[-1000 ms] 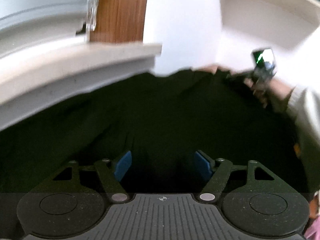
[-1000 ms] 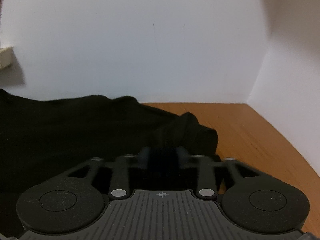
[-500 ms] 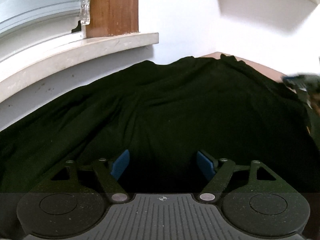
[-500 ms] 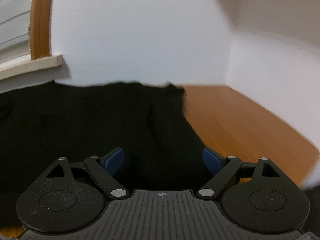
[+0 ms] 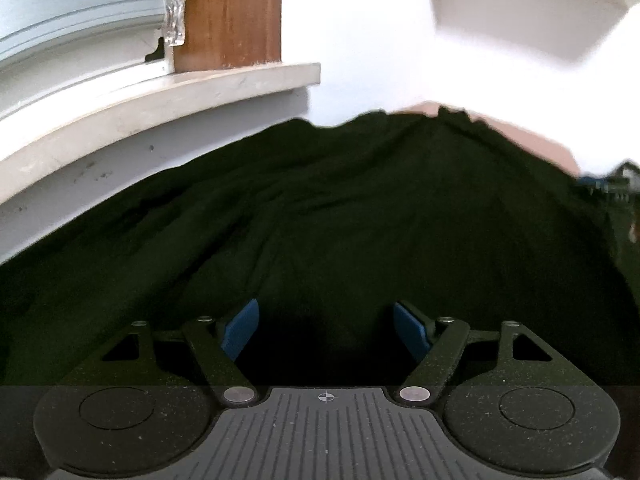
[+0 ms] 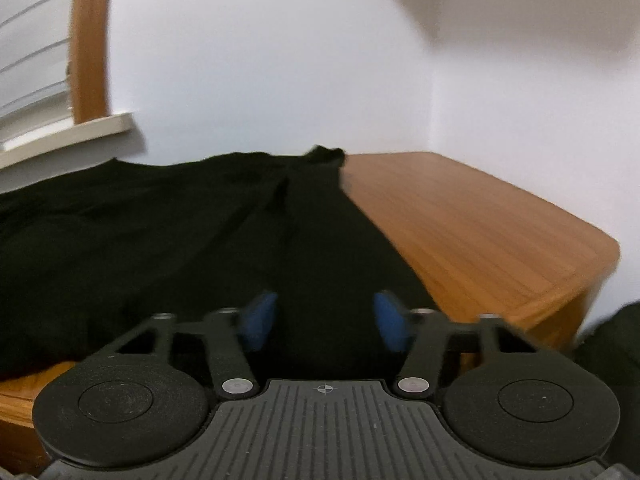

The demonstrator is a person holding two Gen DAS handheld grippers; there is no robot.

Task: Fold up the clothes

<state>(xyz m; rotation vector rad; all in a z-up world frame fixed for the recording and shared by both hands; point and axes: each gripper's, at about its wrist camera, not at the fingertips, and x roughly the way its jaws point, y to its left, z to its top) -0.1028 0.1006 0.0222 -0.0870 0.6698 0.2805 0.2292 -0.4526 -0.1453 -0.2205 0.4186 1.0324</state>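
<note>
- A black garment [image 5: 320, 216] is seen spread across the middle of the left wrist view, reaching from the left edge to the right edge and up to the wall at the top centre.
- In the right wrist view the garment [image 6: 168, 232] is laid over the left and centre of a wooden table [image 6: 472, 232], whose bare top fills the right of the frame.
- The left gripper [image 5: 326, 330] is held at the bottom centre with its blue pads [image 5: 240, 330] spread wide; dark cloth lies in the gap, but no pad is seen pressing on it.
- The right gripper [image 6: 324, 318] is shown low in the frame; its jaws have just been closing, yet the blurred pads [image 6: 260, 316] stand apart, with a strip of cloth between them, apparently unpinched.
- A pale sill [image 5: 168, 104] is seen at the upper left, with a brown frame [image 5: 232, 12] above it.
- At the right edge of the left view a blurred object, possibly the other gripper, is glimpsed.
</note>
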